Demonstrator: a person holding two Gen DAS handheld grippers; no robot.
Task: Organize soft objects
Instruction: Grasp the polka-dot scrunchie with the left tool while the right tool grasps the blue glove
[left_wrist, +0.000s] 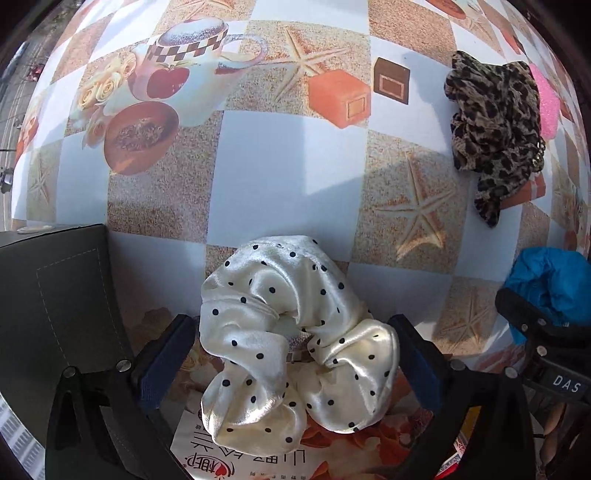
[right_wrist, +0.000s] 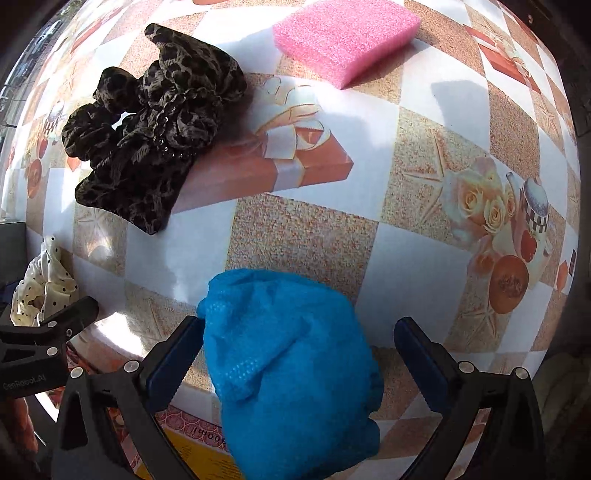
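Note:
A cream satin scrunchie with black dots (left_wrist: 295, 343) lies on the patterned tablecloth between the fingers of my left gripper (left_wrist: 291, 362), whose jaws are open on either side of it. A blue non-woven cloth item (right_wrist: 291, 373) lies between the open jaws of my right gripper (right_wrist: 299, 365); the left pad (right_wrist: 173, 362) is against it, the right pad stands apart. A leopard-print scrunchie (right_wrist: 155, 125) and a pink foam sponge (right_wrist: 343, 37) lie farther back. The leopard scrunchie (left_wrist: 495, 129) and the blue item (left_wrist: 550, 284) also show in the left wrist view.
A dark grey box (left_wrist: 55, 302) stands at the left of the left gripper. The tablecloth (left_wrist: 266, 166) is printed with cups, starfish and gift boxes. Printed paper (left_wrist: 236, 454) lies under the scrunchie near the front edge. The cream scrunchie (right_wrist: 40, 288) shows at the right view's left edge.

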